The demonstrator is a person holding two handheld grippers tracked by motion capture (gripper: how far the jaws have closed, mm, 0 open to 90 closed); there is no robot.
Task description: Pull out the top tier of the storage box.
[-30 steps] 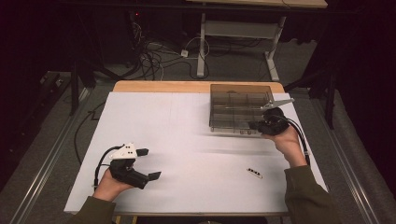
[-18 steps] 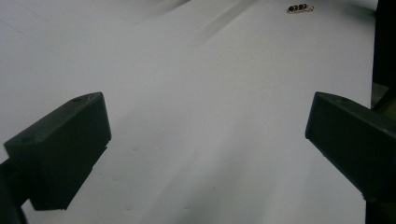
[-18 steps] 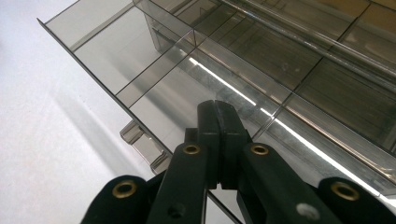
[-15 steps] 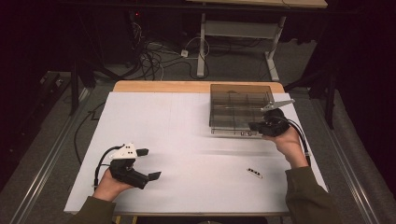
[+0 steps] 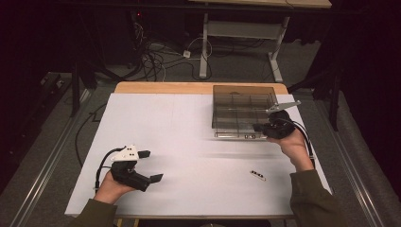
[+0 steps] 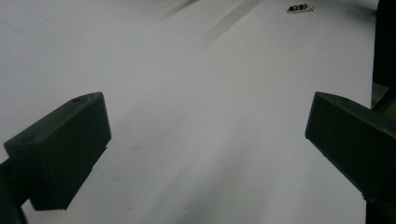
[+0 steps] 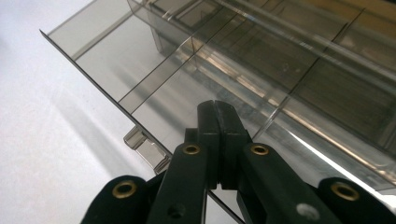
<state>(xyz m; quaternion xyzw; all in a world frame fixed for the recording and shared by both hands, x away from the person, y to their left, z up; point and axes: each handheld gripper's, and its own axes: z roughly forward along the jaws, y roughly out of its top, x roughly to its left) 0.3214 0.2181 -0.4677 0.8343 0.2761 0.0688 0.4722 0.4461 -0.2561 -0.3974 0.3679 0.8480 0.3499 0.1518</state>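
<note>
Near edge: left gripper (image 5: 150, 166) low over the white table (image 5: 189, 142), jaws spread wide, nothing between them; hand lies flat, idle by the look of it. Small dark part (image 5: 257, 175) lies loose on the sheet, well apart from both tools, nearer the right forearm; likely not yet dealt with.

Farther out: right gripper (image 5: 259, 127), jaws pressed together, tips at the near lid edge of the clear compartment box (image 5: 243, 111); whether they pinch the thin lid I cannot tell. Wrist angled forward, forearm stretched across. The latches (image 7: 145, 148) sit just beside the tips. Lid work looks underway.
</note>
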